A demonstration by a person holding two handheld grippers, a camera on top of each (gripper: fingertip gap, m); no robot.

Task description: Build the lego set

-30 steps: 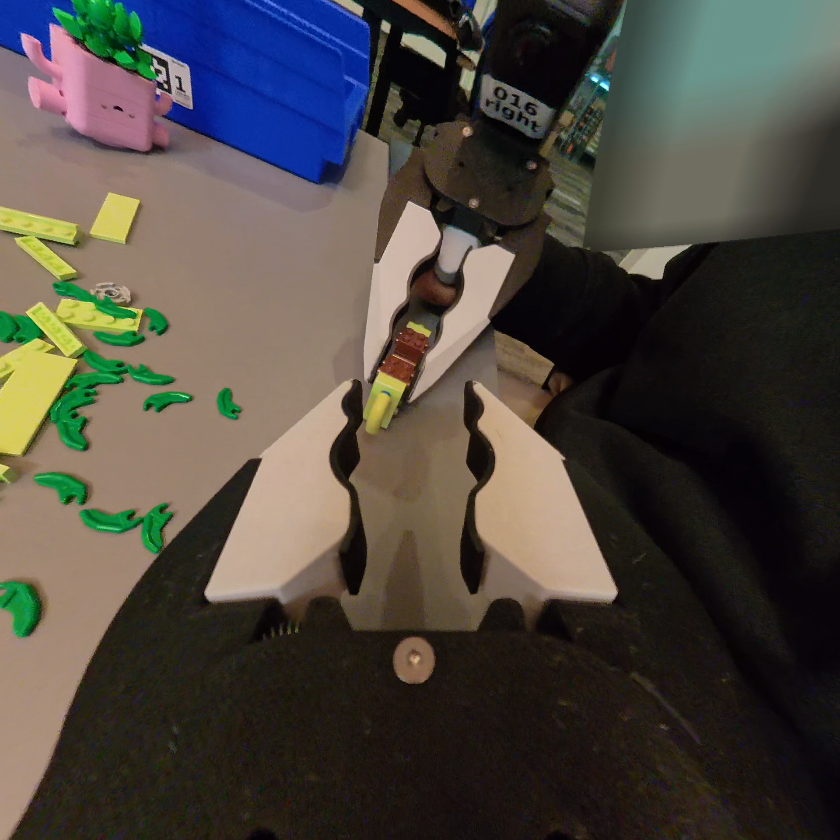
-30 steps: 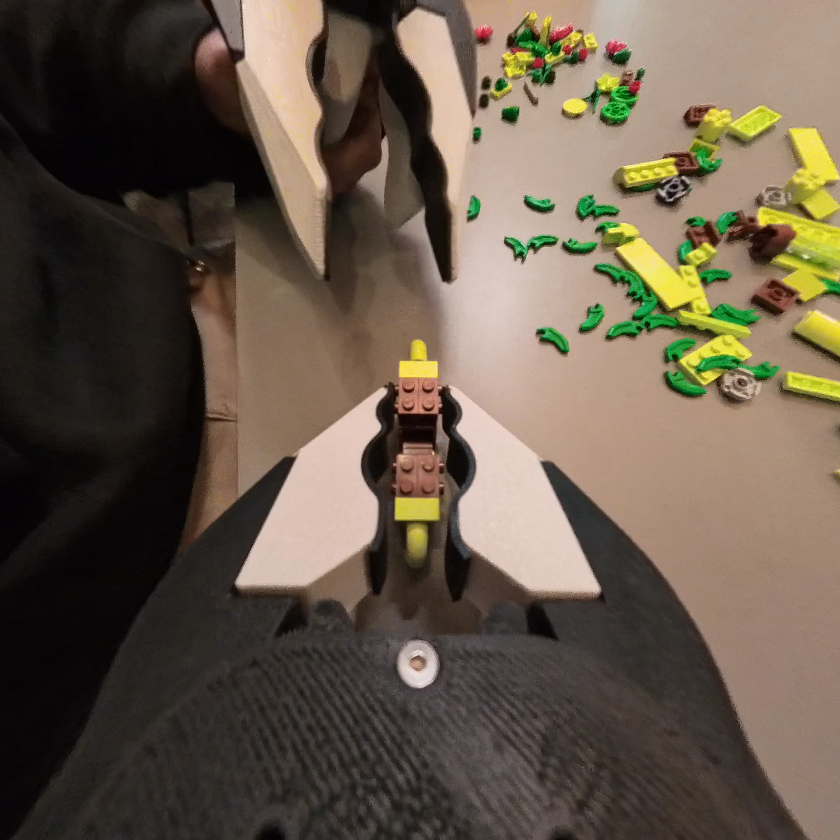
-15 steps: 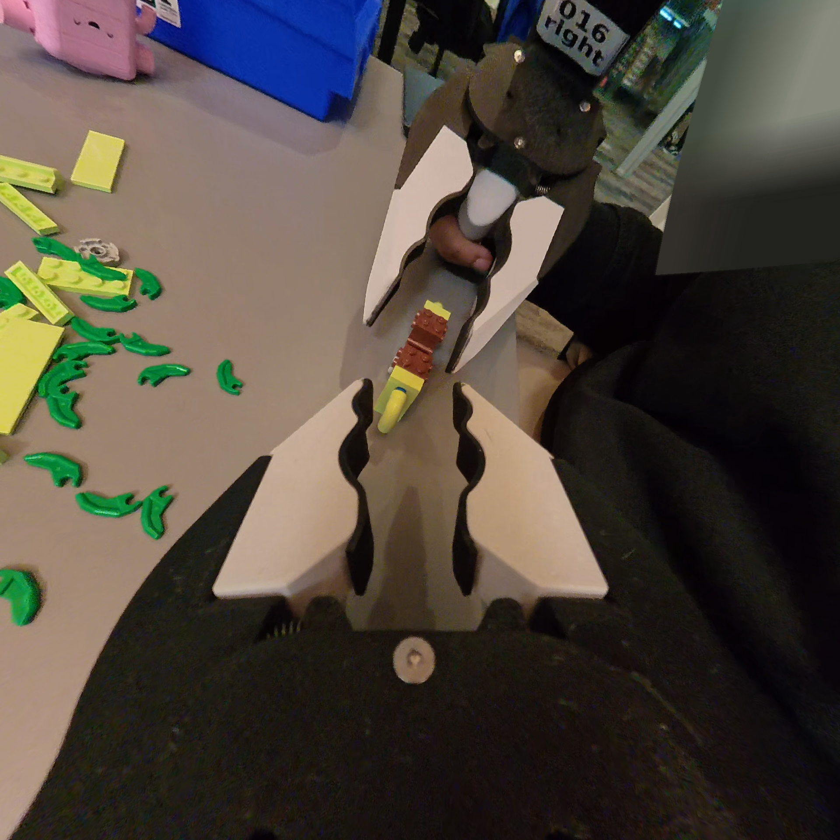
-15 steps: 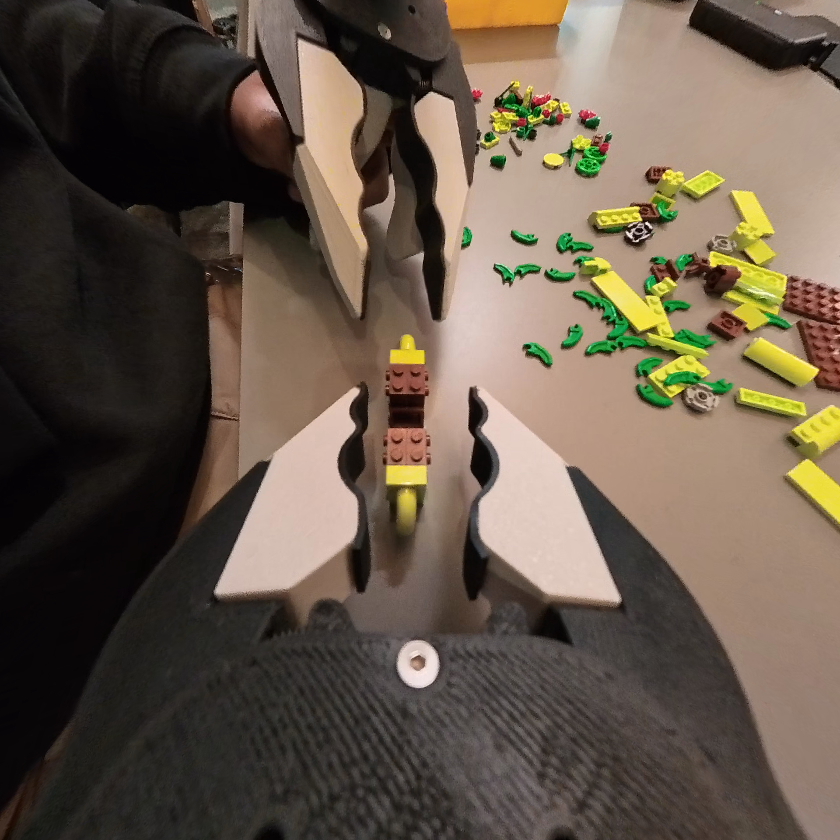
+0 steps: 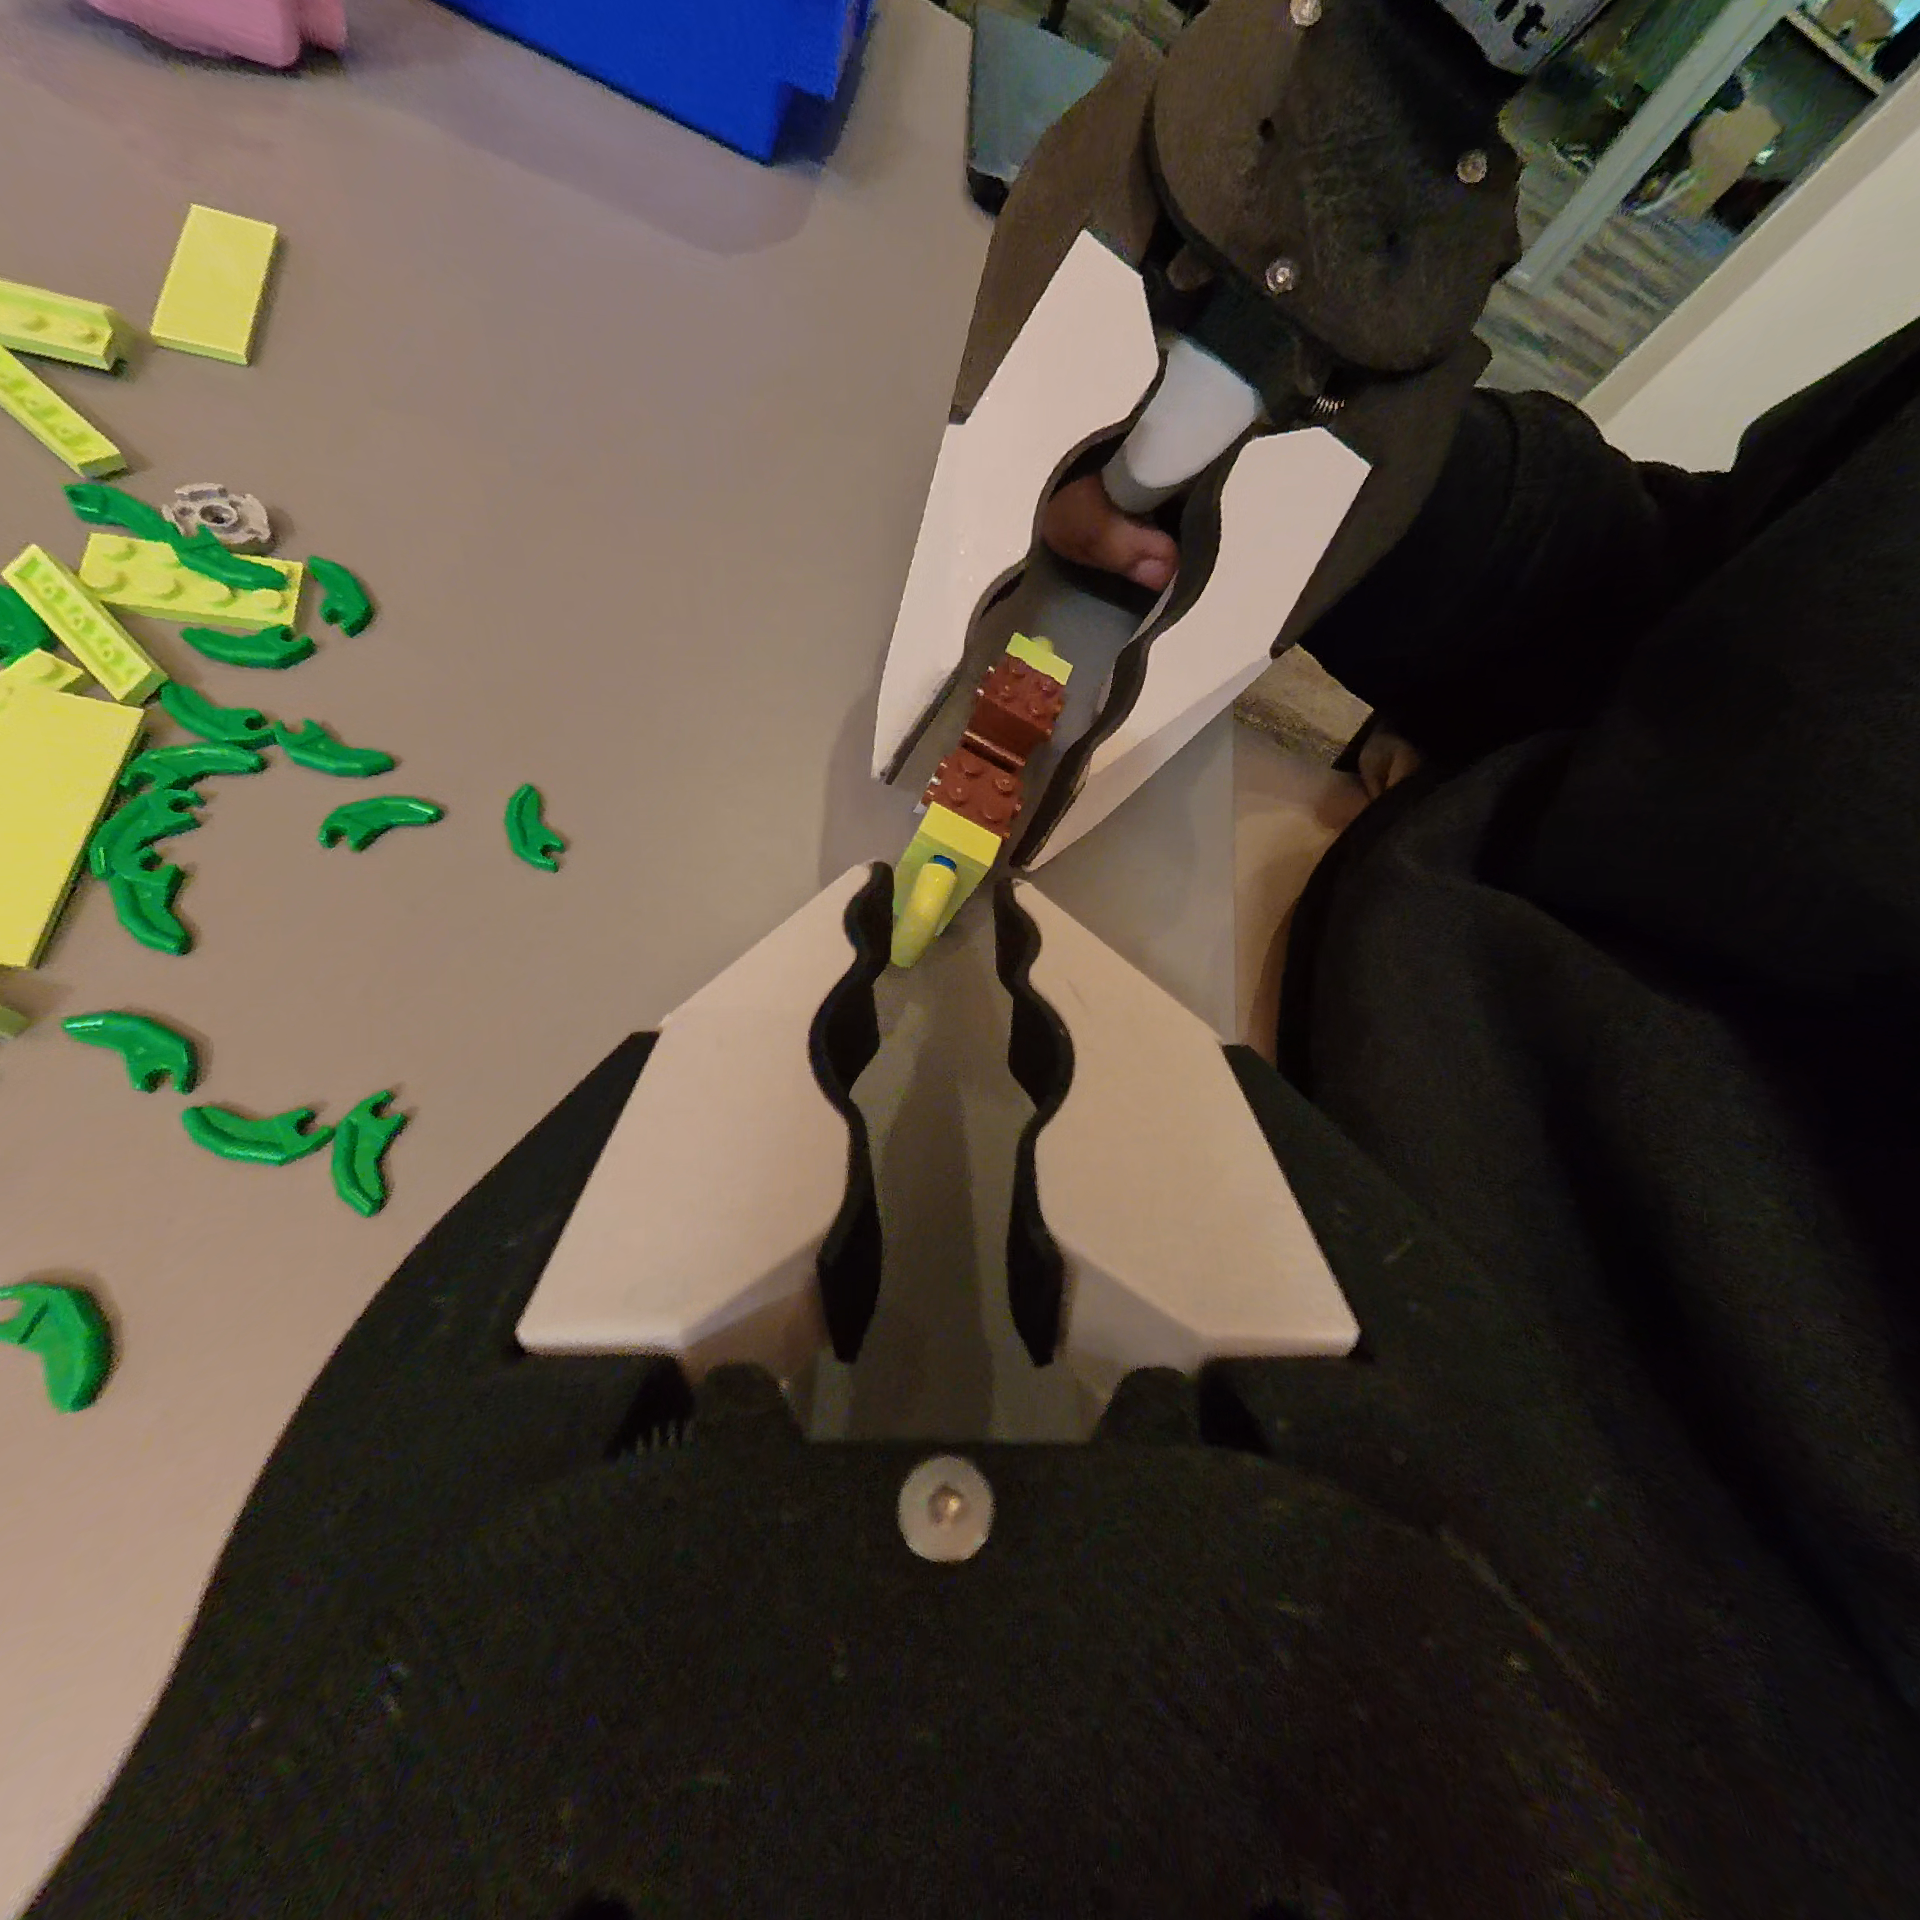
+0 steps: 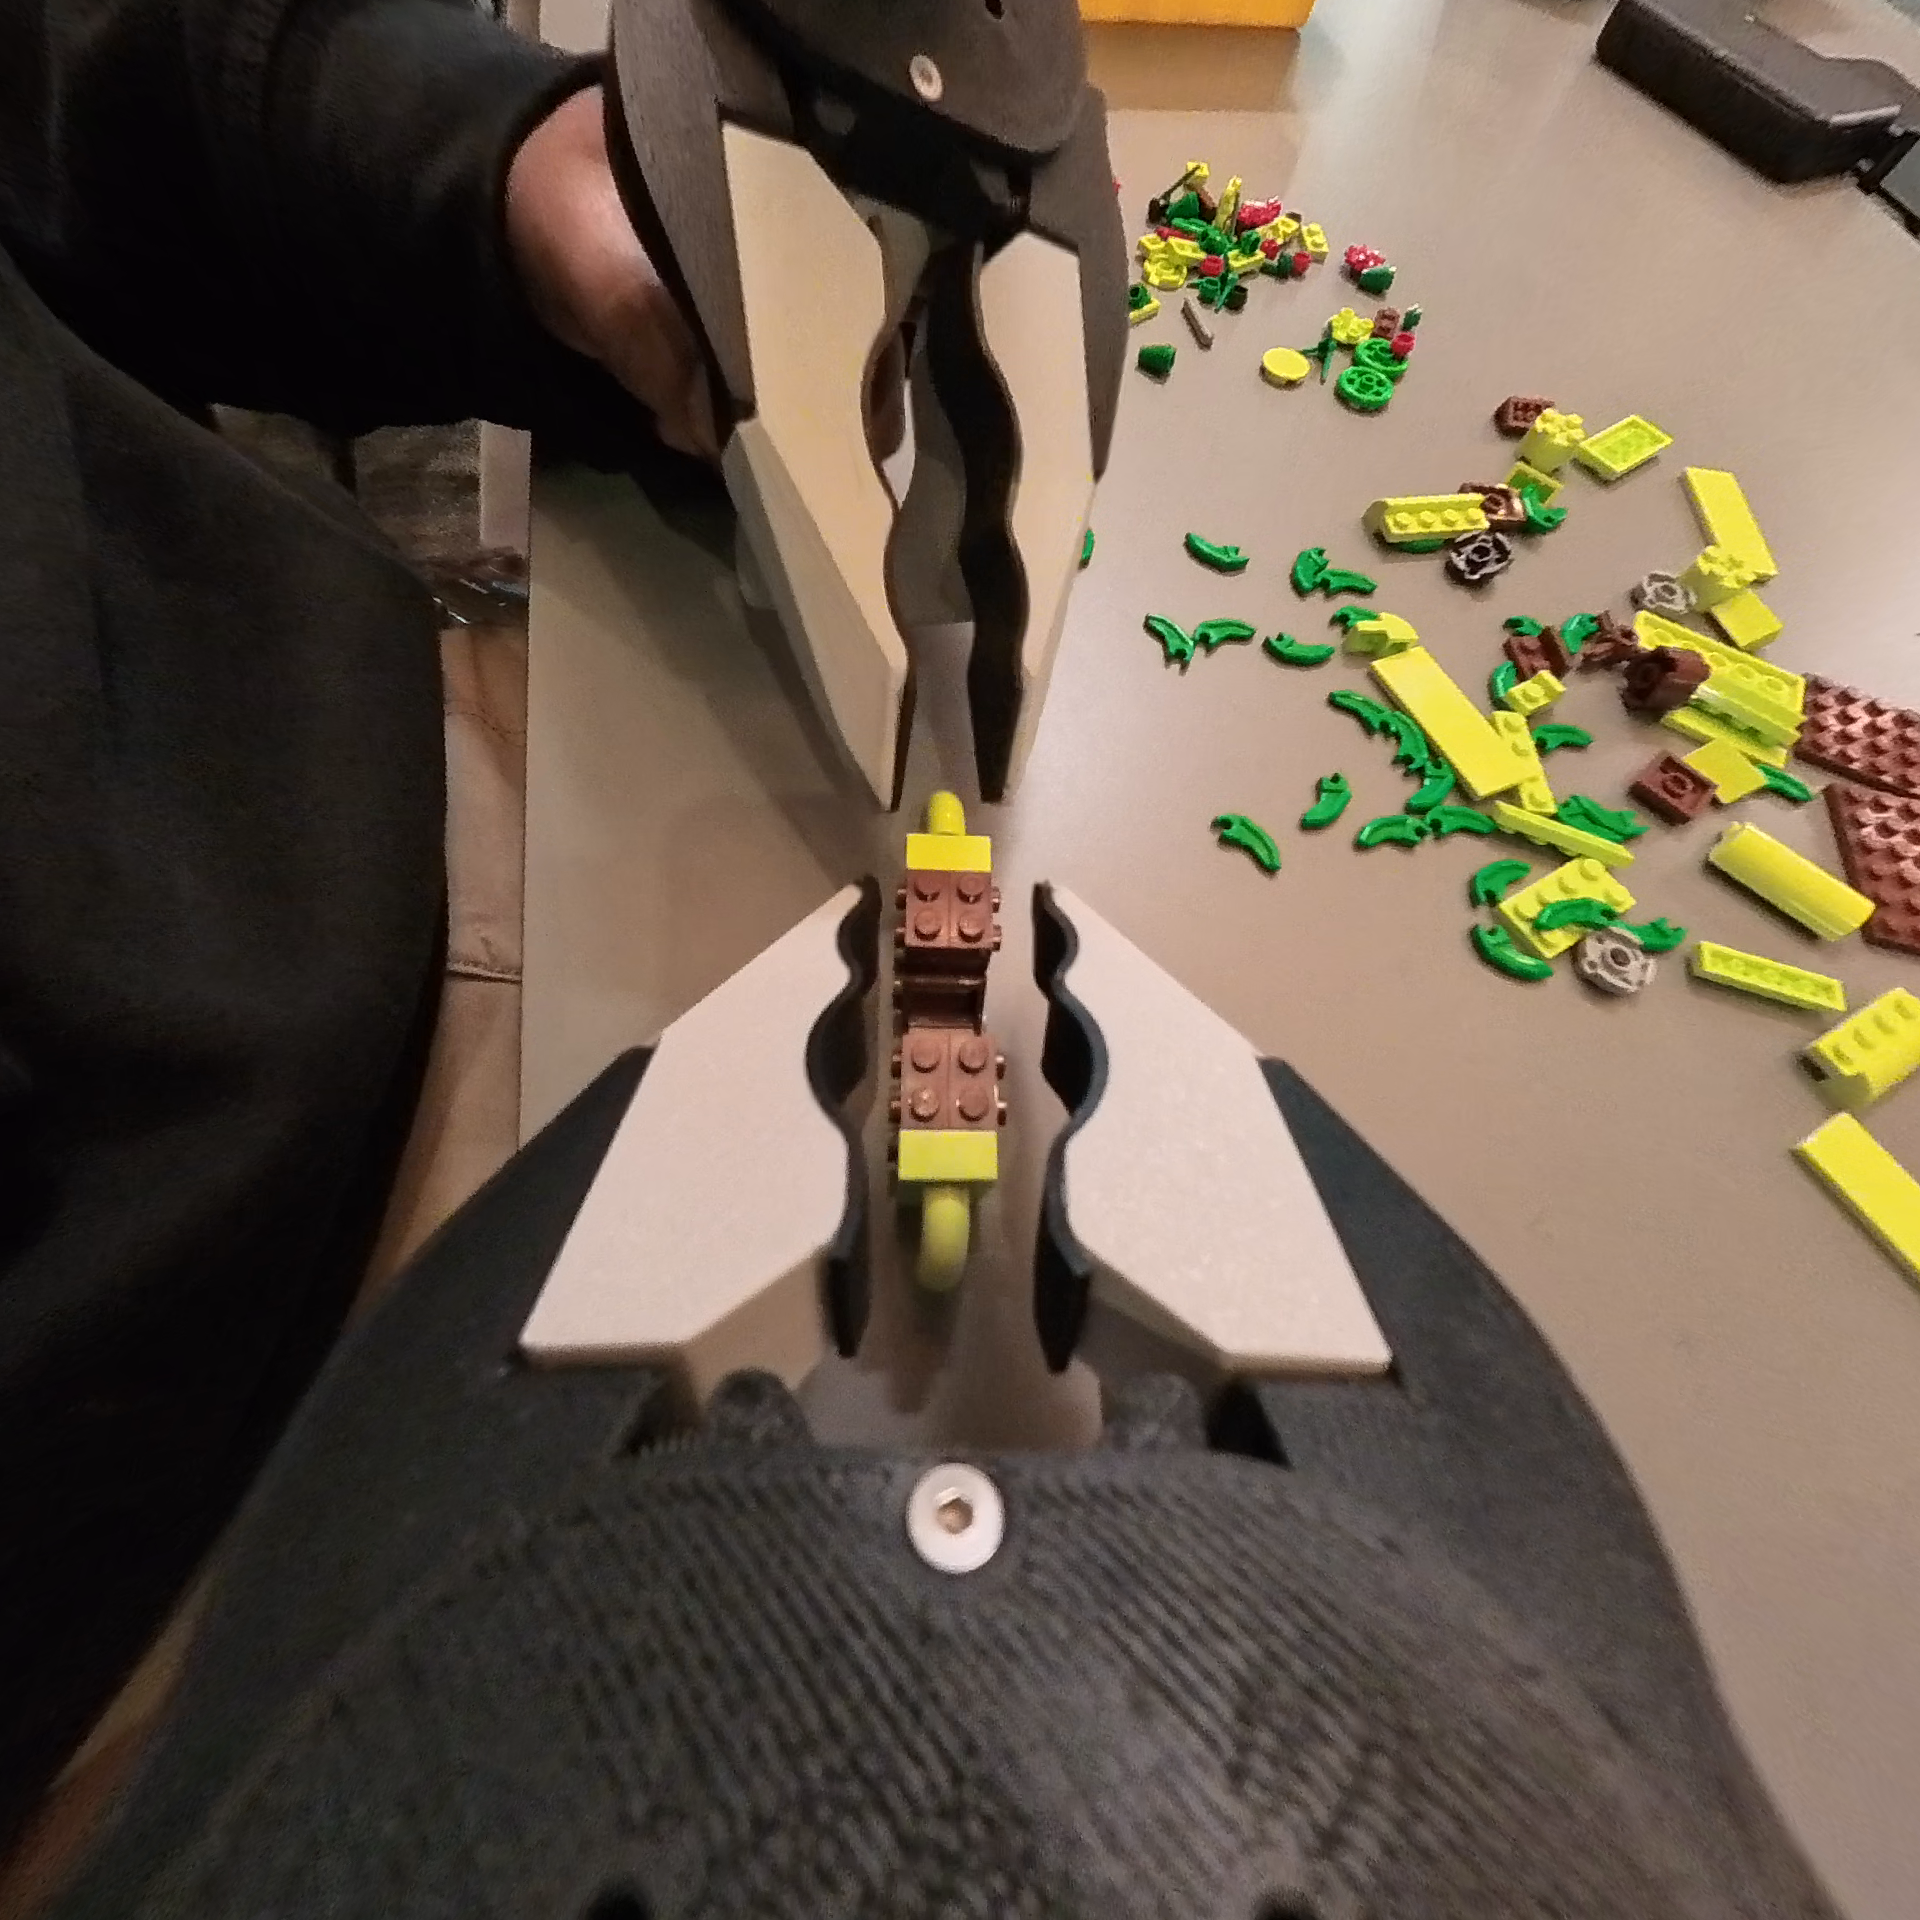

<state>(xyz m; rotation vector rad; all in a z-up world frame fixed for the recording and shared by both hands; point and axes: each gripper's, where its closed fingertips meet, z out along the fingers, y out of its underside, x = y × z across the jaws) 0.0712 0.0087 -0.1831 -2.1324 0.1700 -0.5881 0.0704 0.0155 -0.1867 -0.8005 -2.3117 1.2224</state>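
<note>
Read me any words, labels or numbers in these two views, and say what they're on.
Grey label on the right tongs' body, left wrist view: cut off by the frame; its writing I won't quote.
Right wrist view: no writing to be seen.

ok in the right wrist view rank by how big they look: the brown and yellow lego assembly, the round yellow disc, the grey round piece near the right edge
1. brown and yellow lego assembly, largest by far, though nearest the camera.
2. grey round piece.
3. round yellow disc, close in look and farther off, so this order is unsure.
</note>
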